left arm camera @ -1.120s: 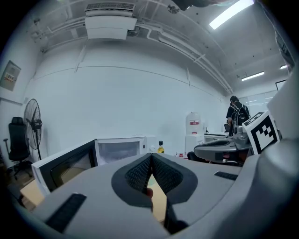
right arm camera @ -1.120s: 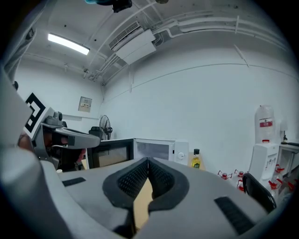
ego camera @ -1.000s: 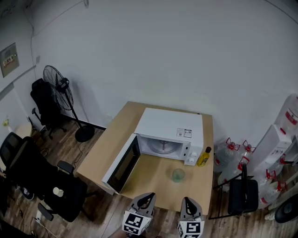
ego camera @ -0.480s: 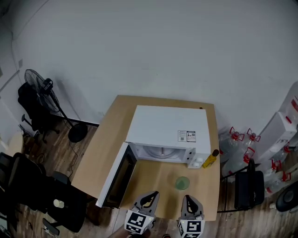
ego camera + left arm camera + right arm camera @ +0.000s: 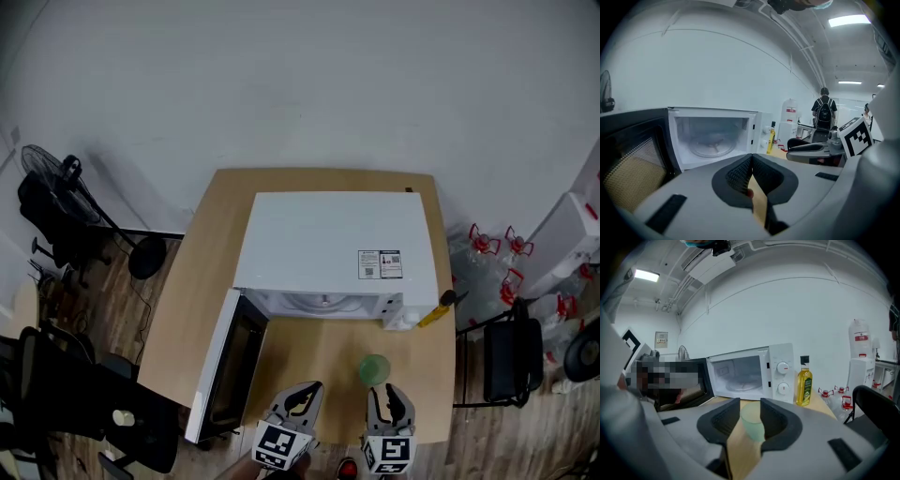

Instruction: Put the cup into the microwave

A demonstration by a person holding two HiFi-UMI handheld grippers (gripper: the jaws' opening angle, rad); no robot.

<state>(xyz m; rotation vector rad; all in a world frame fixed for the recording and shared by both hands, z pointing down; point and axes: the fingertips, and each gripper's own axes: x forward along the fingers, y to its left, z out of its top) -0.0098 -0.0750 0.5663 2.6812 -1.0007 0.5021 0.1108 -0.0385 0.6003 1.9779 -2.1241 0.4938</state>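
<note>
Cup (image 5: 374, 369) has been closed in on; right gripper (image 5: 391, 401) fingers are being opened just short of it, nothing grasped yet; left gripper (image 5: 302, 399) fingers are clenched, empty.

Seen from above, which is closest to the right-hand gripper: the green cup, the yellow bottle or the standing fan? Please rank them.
From the right gripper, whose jaws are opening with nothing between them:
1. Green cup, just ahead of the tips.
2. Yellow bottle, farther ahead, to the right.
3. Standing fan, far left, on the floor.
</note>
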